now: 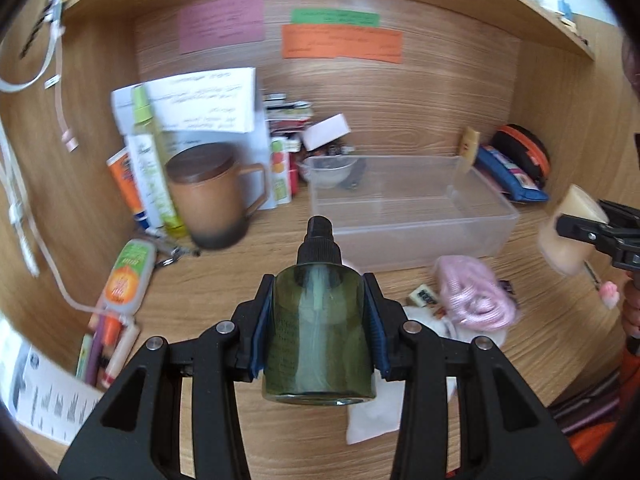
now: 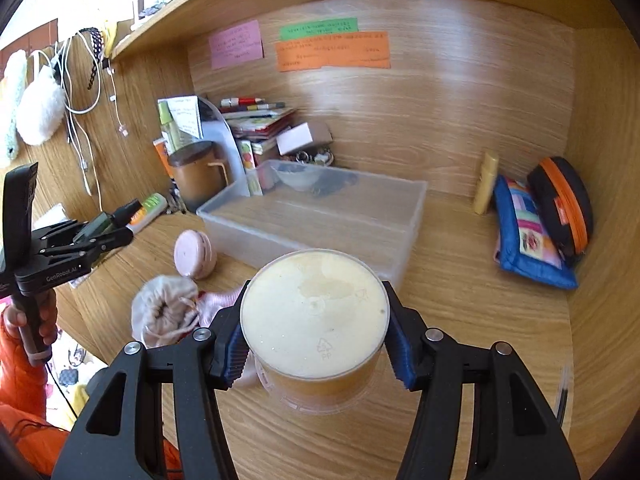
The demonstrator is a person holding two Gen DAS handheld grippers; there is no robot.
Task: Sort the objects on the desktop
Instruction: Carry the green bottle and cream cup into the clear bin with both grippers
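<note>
Green spray bottle in left claw

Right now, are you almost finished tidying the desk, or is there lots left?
Lots left. The clear plastic bin looks empty, so nothing is sorted yet. In hand: the left tongs grip a green spray bottle, and the right tongs grip a cream-filled jar. Still loose on the desk: the pink cord bundle, the pink round case and the orange-labelled tube.
</note>
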